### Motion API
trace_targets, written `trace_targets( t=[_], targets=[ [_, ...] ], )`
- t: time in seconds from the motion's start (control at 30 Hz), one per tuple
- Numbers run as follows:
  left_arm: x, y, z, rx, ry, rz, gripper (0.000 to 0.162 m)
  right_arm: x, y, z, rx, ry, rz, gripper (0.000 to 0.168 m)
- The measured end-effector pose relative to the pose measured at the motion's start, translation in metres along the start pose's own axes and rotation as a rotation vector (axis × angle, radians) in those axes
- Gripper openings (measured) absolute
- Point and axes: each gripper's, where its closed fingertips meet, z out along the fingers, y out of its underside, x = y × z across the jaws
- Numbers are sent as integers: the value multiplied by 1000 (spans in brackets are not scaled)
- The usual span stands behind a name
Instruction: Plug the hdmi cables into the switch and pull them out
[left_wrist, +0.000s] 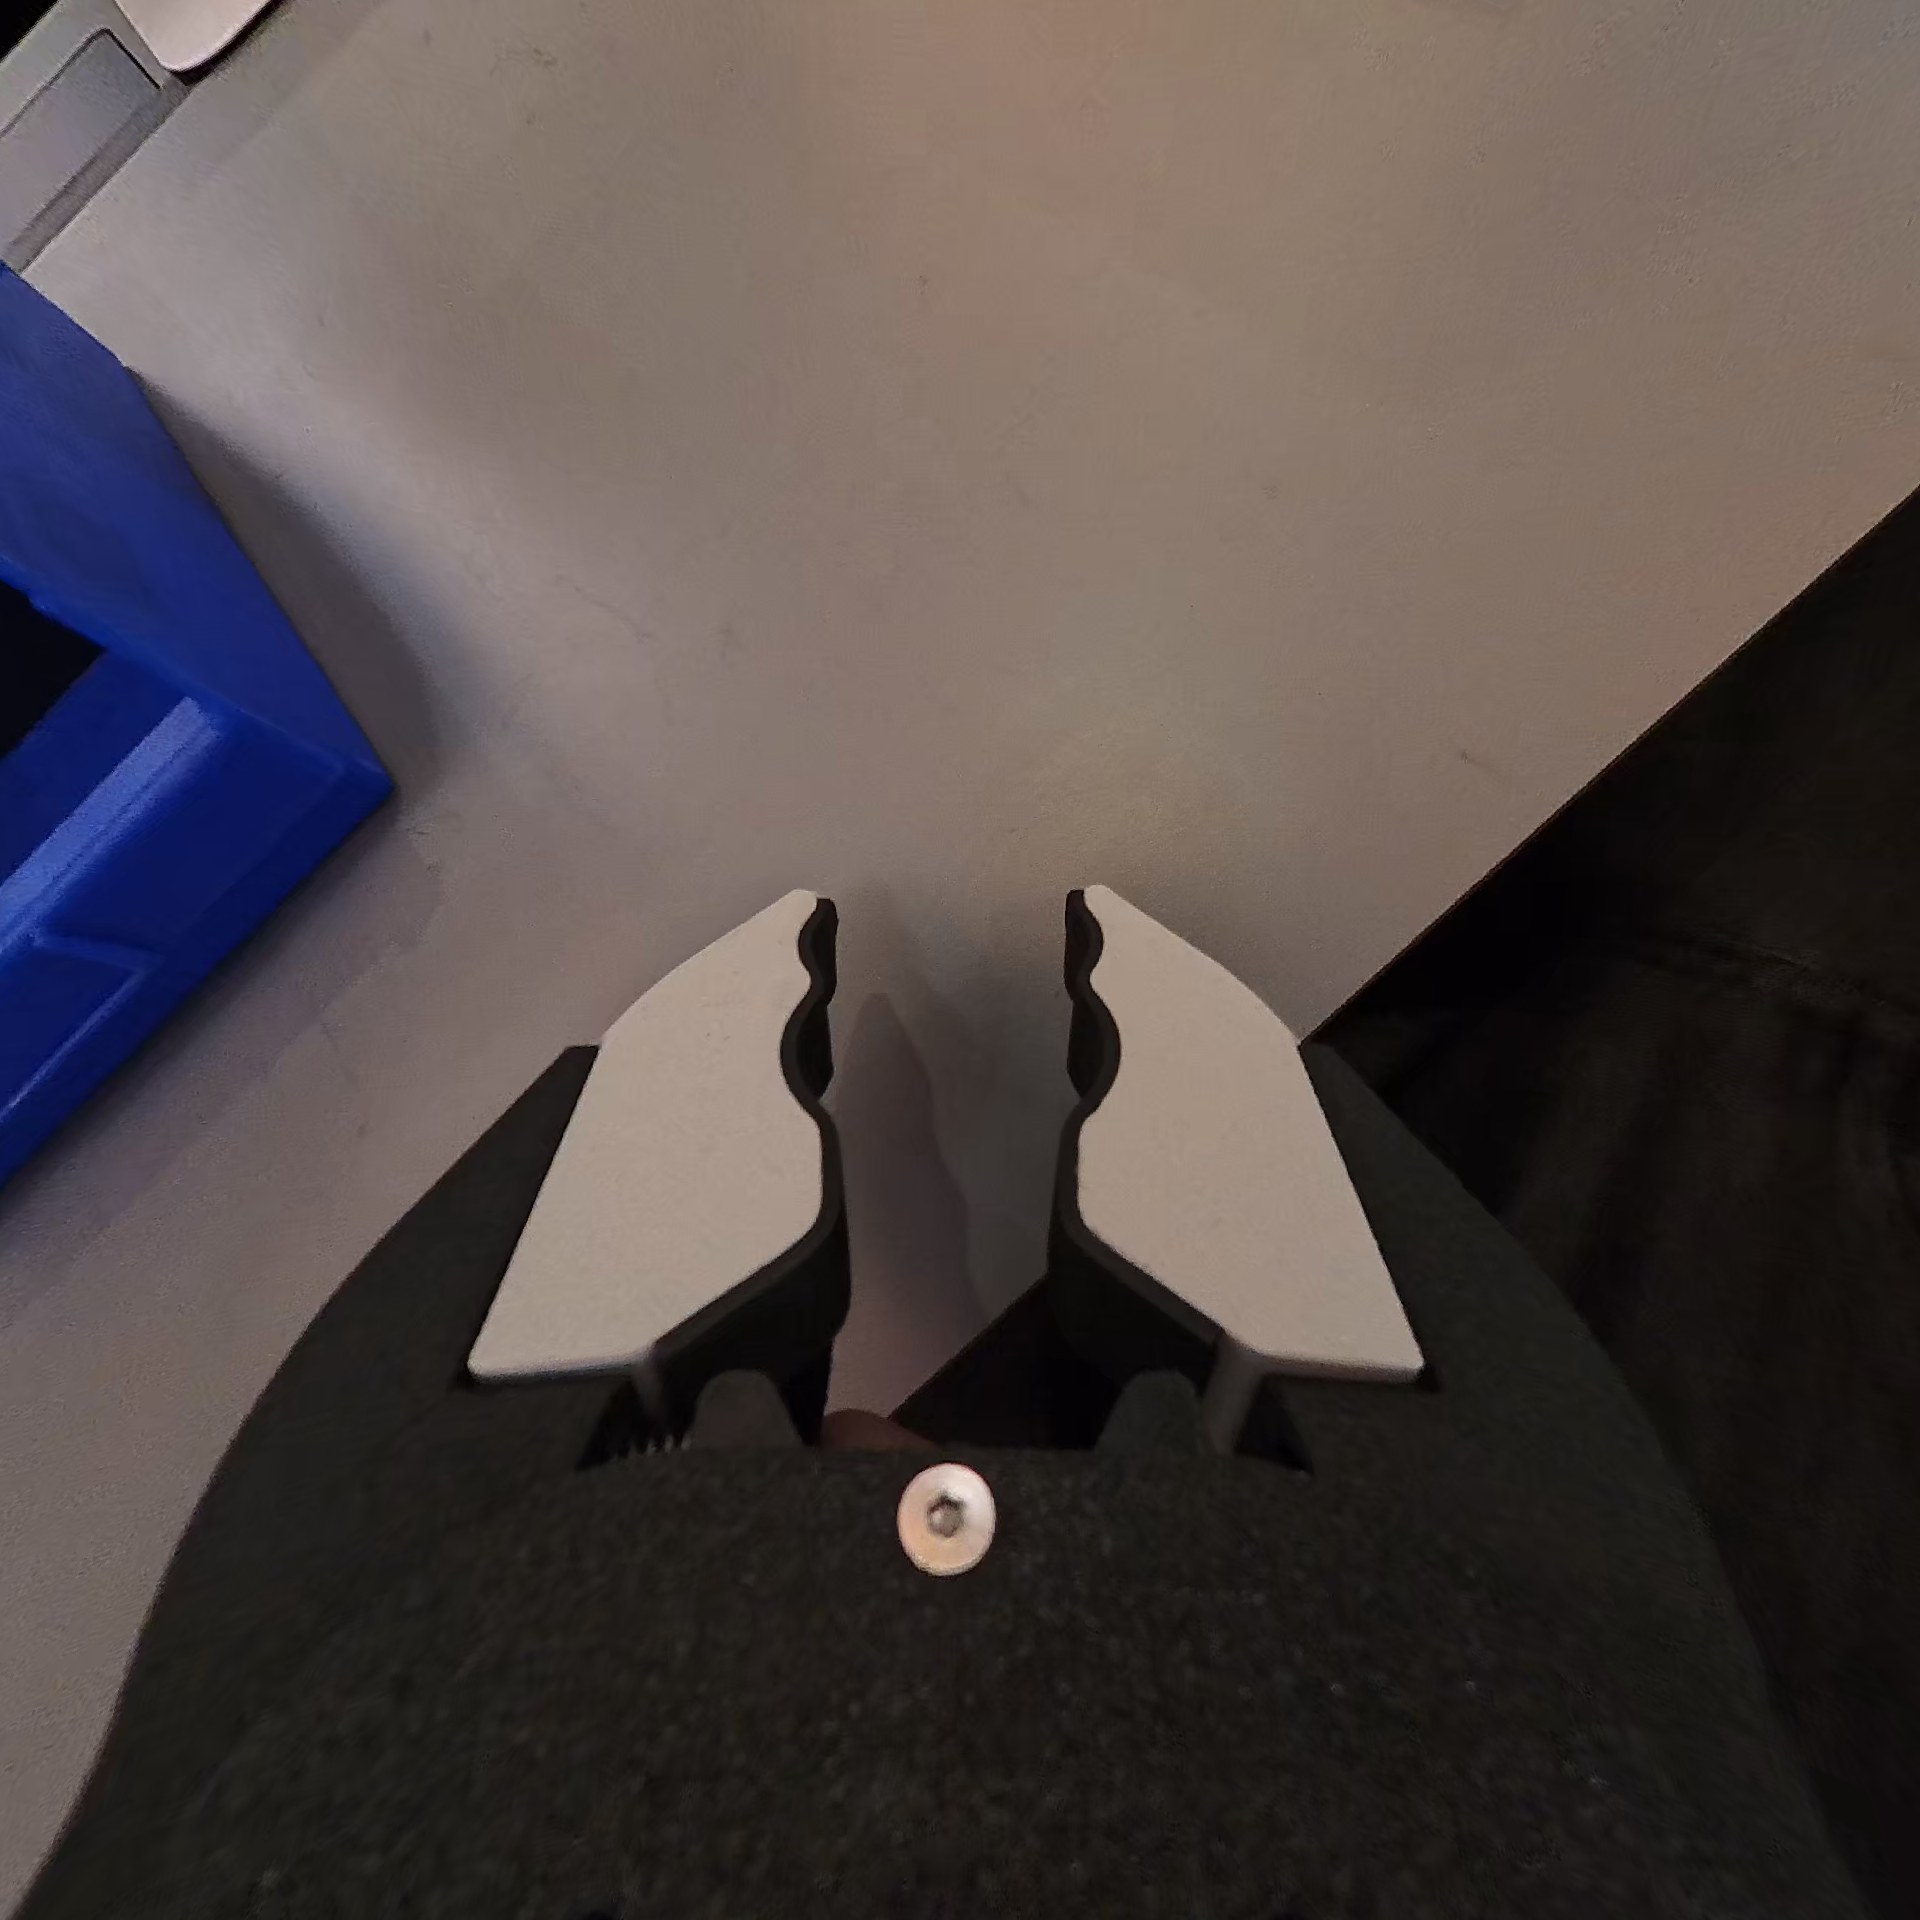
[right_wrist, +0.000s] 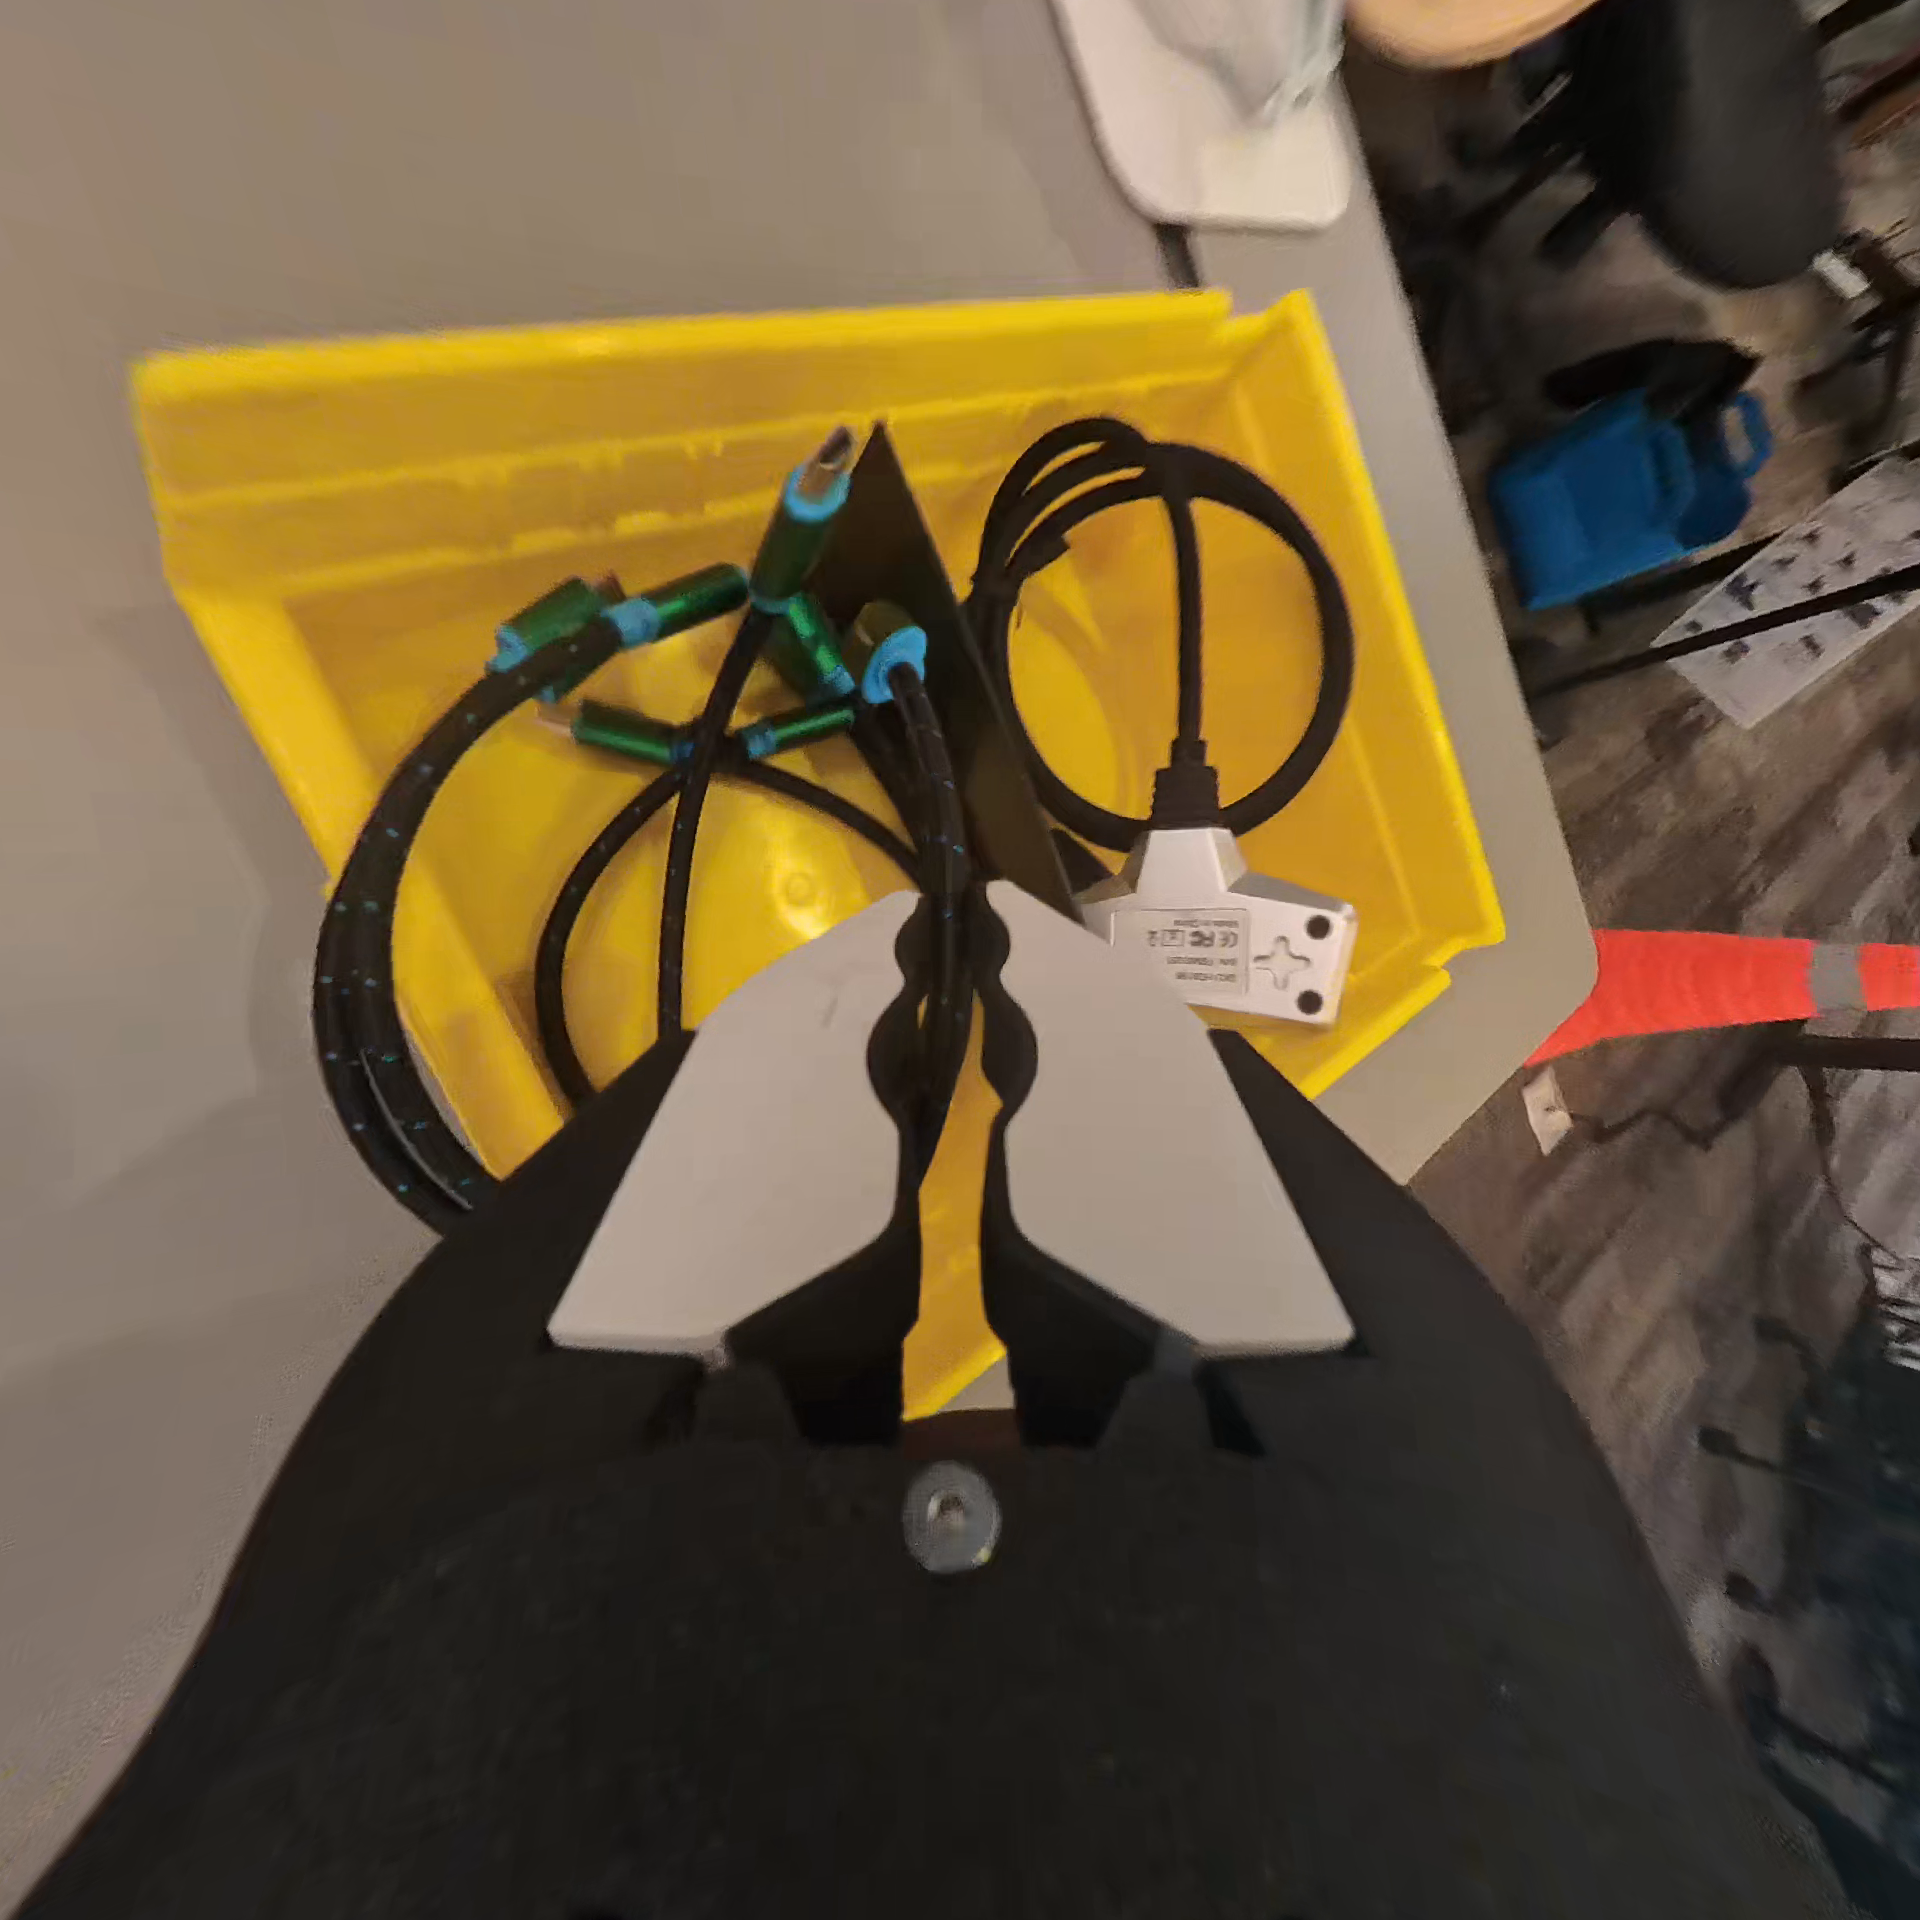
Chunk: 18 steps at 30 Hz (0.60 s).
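Observation:
In the right wrist view, several black braided HDMI cables (right_wrist: 358, 935) with green plugs (right_wrist: 795, 551) and blue collars lie tangled in a yellow bin (right_wrist: 623, 416). The silver switch (right_wrist: 1216, 935) lies at the bin's right side, label up, with its own black lead (right_wrist: 1174, 623) looped behind it. My right gripper (right_wrist: 951, 909) is over the bin and shut on a bundle of the HDMI cables, which runs up between its fingers. My left gripper (left_wrist: 951, 914) is open and empty above the bare grey table (left_wrist: 935, 416).
A blue bin (left_wrist: 156, 727) stands to the left of the left gripper. The table edge and a dark area (left_wrist: 1662, 987) lie to its right. A black divider (right_wrist: 914, 582) stands in the yellow bin. Past the table's right edge are floor clutter and an orange strap (right_wrist: 1714, 982). The left gripper's tips are roughly 50 cm from the right gripper's. The silver switch (right_wrist: 1216, 935) lies some 12 cm from my right tips, 60 cm from my left tips.

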Motion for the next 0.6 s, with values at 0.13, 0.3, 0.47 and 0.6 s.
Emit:
trace_targets(
  t=[0.13, 0.3, 0.47, 0.6],
  targets=[
    [-1, -3, 0, 8, -9, 3, 42, 11, 10, 31, -245, 12, -80, 6],
    [-3, -5, -2, 20, -5, -13, 42, 26, 61, 51, -588, 30, -90, 8],
    [-8, -8, -5, 49, 9, -56, 42, 30, 42, 34, -510, 156, -15, 28],
    [-27, -18, -16, 126, 8, -184, 42, 26, -3, -17, -253, 374, 174, 31]
  ],
)
